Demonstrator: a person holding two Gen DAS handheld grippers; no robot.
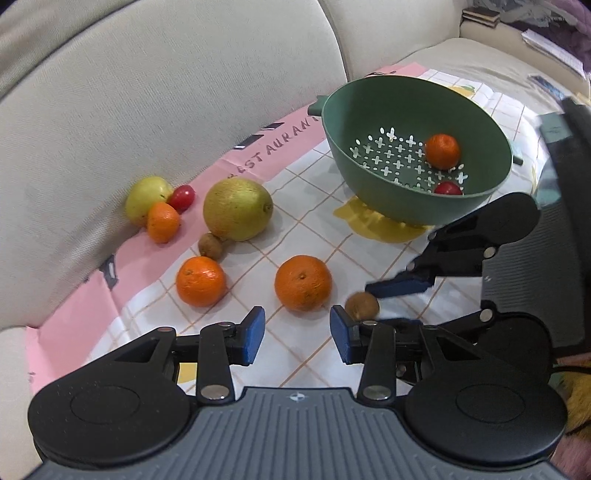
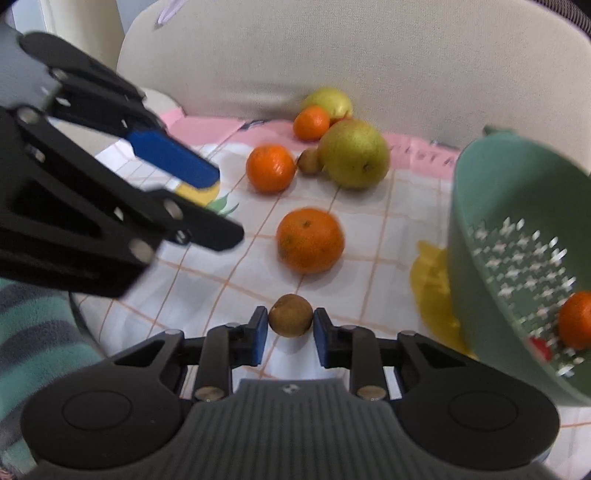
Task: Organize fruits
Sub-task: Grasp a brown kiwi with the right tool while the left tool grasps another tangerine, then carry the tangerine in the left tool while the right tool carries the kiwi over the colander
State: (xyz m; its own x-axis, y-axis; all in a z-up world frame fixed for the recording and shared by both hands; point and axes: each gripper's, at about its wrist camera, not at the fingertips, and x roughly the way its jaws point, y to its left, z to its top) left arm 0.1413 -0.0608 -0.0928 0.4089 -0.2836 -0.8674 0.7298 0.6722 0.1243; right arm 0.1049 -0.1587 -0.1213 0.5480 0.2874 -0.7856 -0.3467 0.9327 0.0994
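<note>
My right gripper (image 2: 290,334) is shut on a small brown kiwi (image 2: 290,315) that rests on the checked cloth; both blue pads press its sides. From the left wrist view the same kiwi (image 1: 362,306) sits between the right gripper's fingers (image 1: 400,286). My left gripper (image 1: 297,334) is open and empty, just short of an orange (image 1: 303,282). Another orange (image 1: 200,280), a second kiwi (image 1: 210,245), a large yellow-green fruit (image 1: 237,208), a yellow apple (image 1: 146,195), a small mandarin (image 1: 162,221) and a red tomato (image 1: 181,197) lie further left. The green colander (image 1: 406,92) holds a mandarin (image 1: 442,151) and a tomato (image 1: 447,188).
The cloth (image 1: 122,291) has a pink border and lies on a beige sofa seat, with the back cushion (image 1: 147,92) right behind the fruit. Books (image 1: 480,14) and papers sit at the far right. A striped fabric (image 2: 37,332) shows at the lower left of the right wrist view.
</note>
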